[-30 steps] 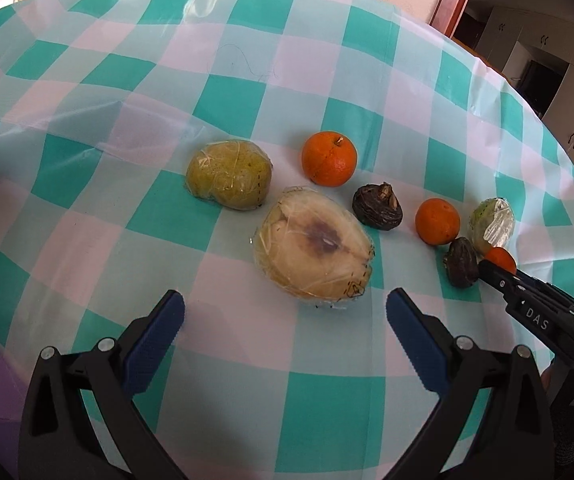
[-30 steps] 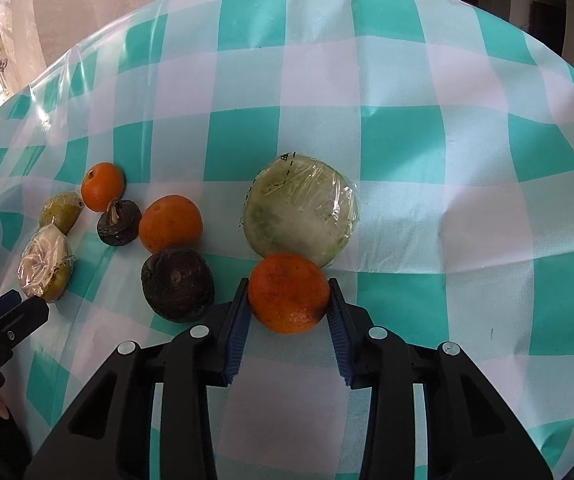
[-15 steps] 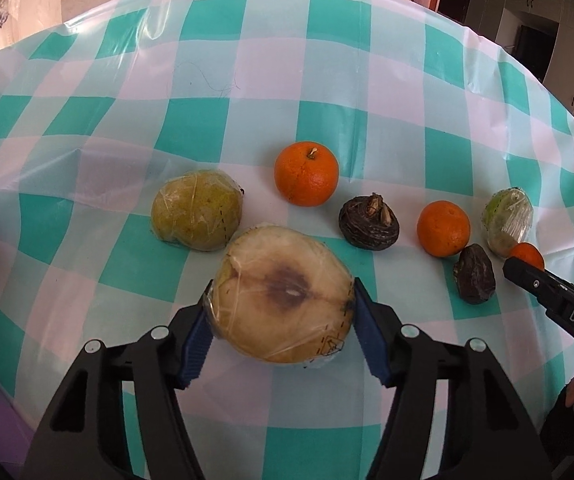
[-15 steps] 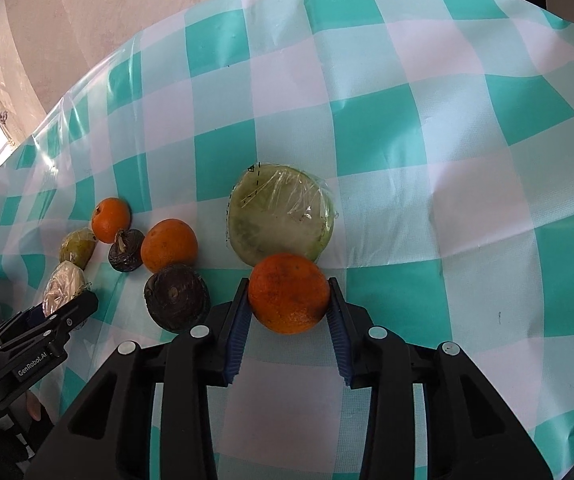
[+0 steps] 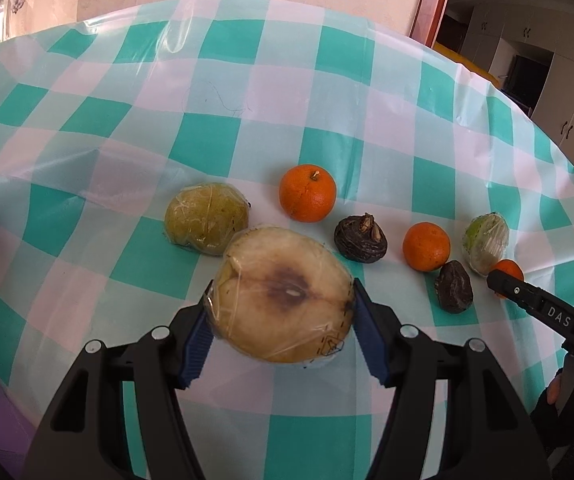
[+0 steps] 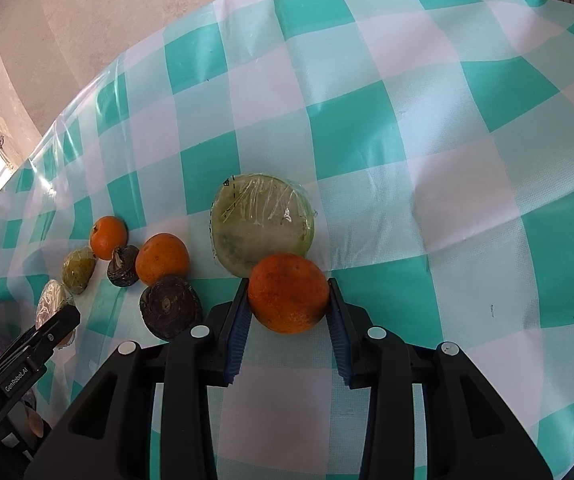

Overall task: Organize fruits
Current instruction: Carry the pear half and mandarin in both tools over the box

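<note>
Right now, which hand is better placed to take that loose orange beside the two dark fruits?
Right, probably. The right gripper sits nearer the loose orange, though it already clamps an orange; the left gripper grips the wrapped halved fruit farther off.

wall (image 5: 247,4): beige | doorframe (image 5: 433,4): wooden | cabinets (image 5: 567,92): pale | tablecloth (image 5: 327,92): teal-white check

Left gripper (image 5: 281,334) has clamped the wrapped fruit half (image 5: 283,294).
</note>
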`<state>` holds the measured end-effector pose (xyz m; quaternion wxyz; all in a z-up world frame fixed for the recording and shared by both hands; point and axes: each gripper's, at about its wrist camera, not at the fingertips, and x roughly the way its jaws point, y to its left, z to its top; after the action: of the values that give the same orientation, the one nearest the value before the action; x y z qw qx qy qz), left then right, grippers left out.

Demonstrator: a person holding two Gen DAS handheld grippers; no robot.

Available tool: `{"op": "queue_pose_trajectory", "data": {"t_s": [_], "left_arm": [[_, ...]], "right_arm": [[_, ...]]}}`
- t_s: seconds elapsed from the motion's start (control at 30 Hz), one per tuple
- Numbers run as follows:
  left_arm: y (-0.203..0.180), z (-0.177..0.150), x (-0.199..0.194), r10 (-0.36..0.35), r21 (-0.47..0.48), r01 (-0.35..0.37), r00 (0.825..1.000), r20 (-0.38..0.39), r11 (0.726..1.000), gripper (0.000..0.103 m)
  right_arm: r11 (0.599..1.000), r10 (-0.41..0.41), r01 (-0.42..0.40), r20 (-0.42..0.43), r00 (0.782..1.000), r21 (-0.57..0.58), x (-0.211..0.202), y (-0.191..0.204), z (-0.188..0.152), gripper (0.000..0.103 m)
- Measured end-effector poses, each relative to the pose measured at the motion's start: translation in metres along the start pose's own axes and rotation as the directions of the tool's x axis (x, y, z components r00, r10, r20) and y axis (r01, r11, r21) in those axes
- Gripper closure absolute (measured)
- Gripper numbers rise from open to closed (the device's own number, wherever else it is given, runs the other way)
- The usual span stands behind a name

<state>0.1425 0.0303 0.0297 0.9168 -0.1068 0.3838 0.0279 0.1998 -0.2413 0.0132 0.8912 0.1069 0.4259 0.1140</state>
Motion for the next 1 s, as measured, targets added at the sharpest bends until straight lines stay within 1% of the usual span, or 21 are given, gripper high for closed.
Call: {"op": "queue_pose_trajectory", "data": {"t_s": [0.13, 0.2, 0.27, 0.33, 0.4, 0.57, 0.7, 0.83, 1.0], "left_arm": [[0.0, -0.014, -0.012, 0.009, -0.006, -0.009, 1.0, -0.001, 1.0, 0.04], [-0.002, -0.024, -0.02, 0.001, -0.004, -0.001, 1.0, 0.007, 1.0, 0.04], [-0.001, -0.037, -0.028, -0.005, 0.0, 0.005, 1.0, 0.0, 1.0, 0.04], [-0.001, -0.048, -0.038, -0.012, 0.007, 0.012, 1.0, 0.002, 1.0, 0.04], [0.002, -0.058, -0.048, -0.021, 0.008, 0.021, 1.0, 0.009, 1.0, 0.04], [0.004, -0.078, -0.066, -0.038, 0.025, 0.038, 0.999, 0.005, 0.999, 0.04], [0.007, -0.093, -0.081, -0.051, 0.034, 0.051, 0.999, 0.004, 0.998, 0.04], [0.011, -0.109, -0.097, -0.063, 0.044, 0.062, 0.998, 0.005, 0.997, 0.04], [0.017, -0.125, -0.113, -0.076, 0.052, 0.076, 0.997, 0.004, 0.996, 0.04]], "right_arm": [[0.999, 0.04, -0.041, 0.01, 0.999, 0.024, -0.003, -0.004, -0.001, 0.067], [0.999, 0.033, -0.034, 0.018, 0.999, 0.027, -0.006, -0.004, -0.003, 0.067], [0.999, 0.023, -0.024, 0.022, 0.999, 0.035, -0.01, -0.003, -0.006, 0.067], [0.998, 0.022, -0.024, 0.023, 0.999, 0.055, -0.015, -0.003, -0.014, 0.067], [0.999, 0.02, -0.021, 0.026, 0.999, 0.047, -0.023, 0.005, -0.026, 0.067], [1.0, 0.013, -0.012, 0.036, 0.999, -0.015, -0.045, 0.033, -0.06, 0.067], [0.999, 0.001, -0.001, 0.017, 1.0, -0.042, -0.058, 0.049, -0.085, 0.067], [0.998, -0.003, 0.002, -0.02, 1.0, -0.062, -0.068, 0.064, -0.111, 0.067], [0.996, 0.016, -0.018, -0.022, 1.0, -0.09, -0.087, 0.08, -0.141, 0.067]]}}
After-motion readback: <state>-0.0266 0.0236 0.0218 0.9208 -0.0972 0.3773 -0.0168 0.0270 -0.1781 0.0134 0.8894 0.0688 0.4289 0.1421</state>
